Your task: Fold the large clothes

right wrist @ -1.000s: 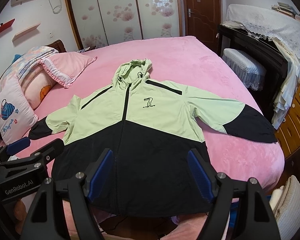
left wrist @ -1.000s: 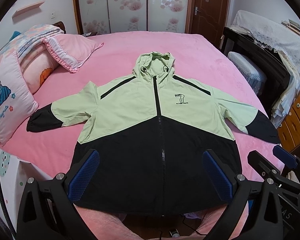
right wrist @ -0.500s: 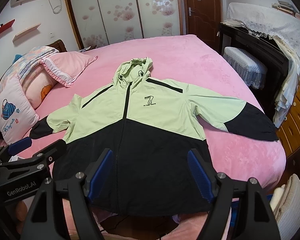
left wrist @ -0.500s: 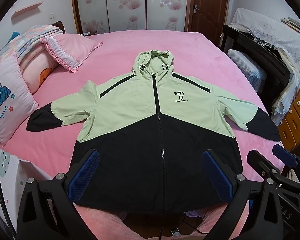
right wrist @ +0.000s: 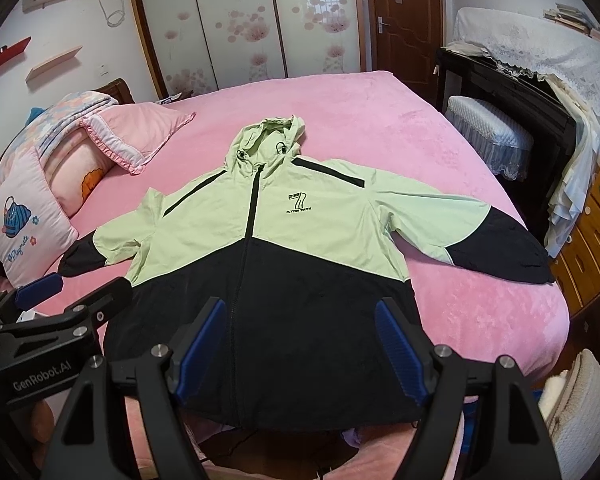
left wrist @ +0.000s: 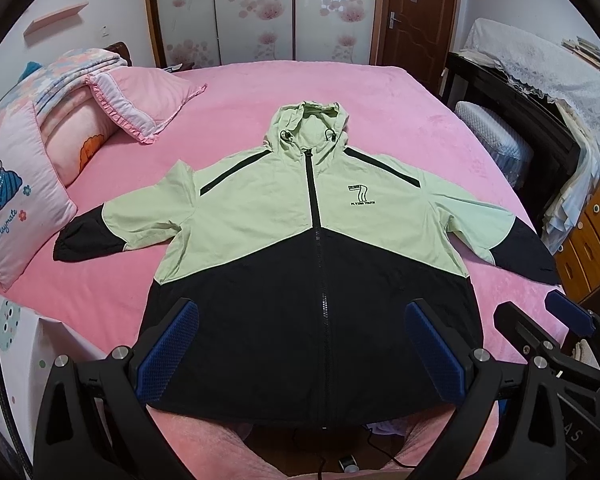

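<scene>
While nothing is gripped yet, the lines below run left to right, each placed against the hooded jacket (left wrist: 311,248).

Pillows (left wrist: 20,192): stacked off the jacket's left sleeve, well apart from its body, so they leave the folding area free.

Left sleeve cuff (left wrist: 84,236): black, lying out flat on the pink bed (left wrist: 240,92), likely spread that way to be folded inward.

Left gripper (left wrist: 301,344): fingers spread wide, hovering over the black lower half near the hem, holding nothing.

Jacket: zipped, front up, hood away from the grippers, hem at the near bed edge, which looks like a laid-out start.

Right gripper (right wrist: 301,340): also spread apart and empty, above the hem just right of the zip.

Right sleeve cuff (right wrist: 503,252): reaches the bed's right edge.

Dresser (right wrist: 591,232): beyond that cuff, cut off by the frame.

Hidden: floor below the hem is dark; a cable shows there, the rest unclear.
</scene>
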`<act>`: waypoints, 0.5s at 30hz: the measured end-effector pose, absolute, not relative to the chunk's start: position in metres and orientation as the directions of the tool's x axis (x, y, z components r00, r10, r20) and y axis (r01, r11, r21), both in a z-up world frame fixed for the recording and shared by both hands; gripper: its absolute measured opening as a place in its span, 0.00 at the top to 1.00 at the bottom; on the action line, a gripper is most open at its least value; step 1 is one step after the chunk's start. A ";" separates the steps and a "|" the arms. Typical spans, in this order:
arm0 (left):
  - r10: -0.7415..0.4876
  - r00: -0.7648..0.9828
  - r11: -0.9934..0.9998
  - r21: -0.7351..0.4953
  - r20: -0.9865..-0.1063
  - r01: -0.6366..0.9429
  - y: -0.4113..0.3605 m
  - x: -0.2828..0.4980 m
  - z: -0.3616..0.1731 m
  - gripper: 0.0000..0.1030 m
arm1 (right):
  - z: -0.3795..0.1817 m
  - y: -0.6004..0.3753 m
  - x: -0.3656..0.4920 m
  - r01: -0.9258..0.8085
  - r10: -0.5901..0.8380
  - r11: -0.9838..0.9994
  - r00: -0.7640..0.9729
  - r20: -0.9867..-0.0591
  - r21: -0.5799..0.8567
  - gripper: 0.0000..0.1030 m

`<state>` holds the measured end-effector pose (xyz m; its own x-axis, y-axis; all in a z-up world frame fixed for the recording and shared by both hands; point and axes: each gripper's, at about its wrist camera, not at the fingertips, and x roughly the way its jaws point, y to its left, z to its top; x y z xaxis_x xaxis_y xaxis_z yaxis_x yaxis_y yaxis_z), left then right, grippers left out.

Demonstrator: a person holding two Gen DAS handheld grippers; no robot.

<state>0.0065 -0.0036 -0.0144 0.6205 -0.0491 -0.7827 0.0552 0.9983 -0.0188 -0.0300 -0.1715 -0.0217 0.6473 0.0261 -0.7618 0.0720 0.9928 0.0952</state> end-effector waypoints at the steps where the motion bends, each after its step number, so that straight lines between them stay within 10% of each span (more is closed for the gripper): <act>1: -0.050 0.619 0.998 -0.020 -0.784 0.055 -0.003 0.006 -0.015 0.01 | -0.021 -0.171 -0.031 0.070 0.027 0.993 0.648 -0.761 0.094 0.25; 15: -0.049 0.619 0.998 -0.018 -0.784 0.056 -0.005 0.007 -0.016 0.01 | -0.009 -0.180 -0.035 0.068 0.020 0.994 0.671 -0.741 0.089 0.25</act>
